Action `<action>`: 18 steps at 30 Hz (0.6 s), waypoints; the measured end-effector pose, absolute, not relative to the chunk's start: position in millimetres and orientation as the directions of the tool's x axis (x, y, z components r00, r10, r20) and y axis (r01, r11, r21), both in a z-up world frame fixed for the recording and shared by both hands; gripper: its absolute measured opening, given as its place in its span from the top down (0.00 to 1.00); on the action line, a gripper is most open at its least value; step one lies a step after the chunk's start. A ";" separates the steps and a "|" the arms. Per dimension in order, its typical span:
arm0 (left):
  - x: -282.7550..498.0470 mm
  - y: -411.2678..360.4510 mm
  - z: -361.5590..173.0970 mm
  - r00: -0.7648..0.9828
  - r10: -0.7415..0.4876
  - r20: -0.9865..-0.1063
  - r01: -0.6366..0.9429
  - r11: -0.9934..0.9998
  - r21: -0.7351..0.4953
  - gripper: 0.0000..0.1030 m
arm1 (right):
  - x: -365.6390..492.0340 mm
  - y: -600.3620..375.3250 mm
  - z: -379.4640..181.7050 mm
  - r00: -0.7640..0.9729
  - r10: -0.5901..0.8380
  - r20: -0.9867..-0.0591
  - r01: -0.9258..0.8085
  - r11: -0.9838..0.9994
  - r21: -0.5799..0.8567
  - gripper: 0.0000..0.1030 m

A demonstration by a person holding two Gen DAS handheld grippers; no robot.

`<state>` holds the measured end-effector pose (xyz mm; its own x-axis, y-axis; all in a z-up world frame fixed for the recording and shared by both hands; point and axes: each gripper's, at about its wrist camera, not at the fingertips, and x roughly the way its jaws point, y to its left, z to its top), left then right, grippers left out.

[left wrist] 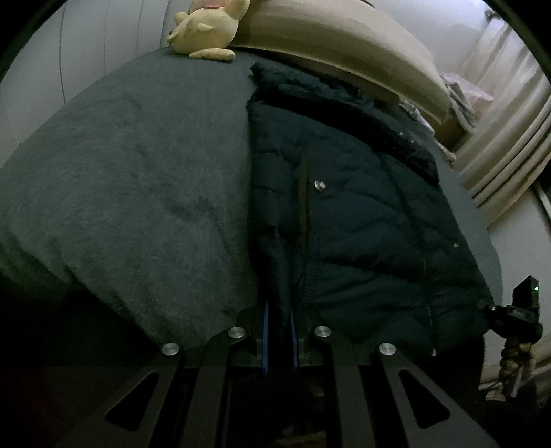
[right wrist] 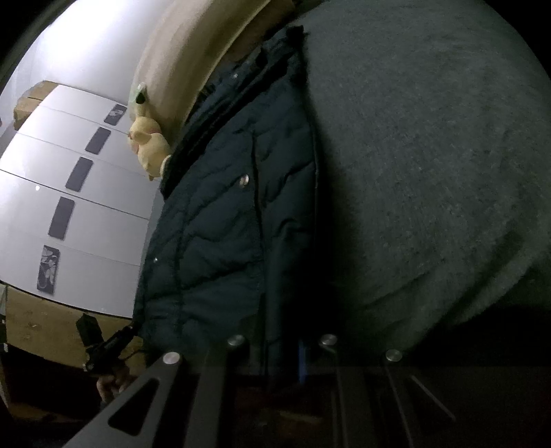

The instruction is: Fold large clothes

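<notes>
A dark navy quilted puffer jacket [left wrist: 361,213] with a fur-trimmed hood lies on a bed covered by a grey fuzzy blanket [left wrist: 131,179]. My left gripper [left wrist: 279,331] is shut on a fold of the jacket's hem, the fabric pinched between its blue-edged fingers. In the right wrist view the same jacket [right wrist: 227,220] runs up the middle, with the blanket [right wrist: 430,155] to its right. My right gripper [right wrist: 282,358] is shut on the jacket's edge at the bottom of the view.
A yellow plush toy [left wrist: 206,31] sits at the head of the bed by a beige pillow [left wrist: 344,44]; the toy also shows in the right wrist view [right wrist: 149,144]. A white wardrobe [right wrist: 69,179] stands beside the bed. Curtains [left wrist: 509,144] hang at right.
</notes>
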<state>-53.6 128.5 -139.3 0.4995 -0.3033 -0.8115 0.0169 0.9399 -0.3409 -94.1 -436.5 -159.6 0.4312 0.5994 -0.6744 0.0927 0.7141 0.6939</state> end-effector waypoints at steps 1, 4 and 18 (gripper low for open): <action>-53.1 130.2 -136.1 0.502 -0.310 -0.807 0.018 0.937 -0.349 0.90 | -94.3 -437.1 -155.7 0.441 0.604 -0.664 0.085 0.708 0.701 0.88; -49.3 134.7 -125.8 0.511 -0.328 -0.794 0.024 0.929 -0.369 0.90 | -93.8 -441.9 -144.4 0.471 0.625 -0.622 0.064 0.679 0.731 0.88; -23.2 143.3 -61.8 0.633 -0.394 -0.667 0.071 0.887 -0.456 0.91 | -71.6 -451.5 -81.7 0.582 0.662 -0.473 -0.059 0.614 0.787 0.89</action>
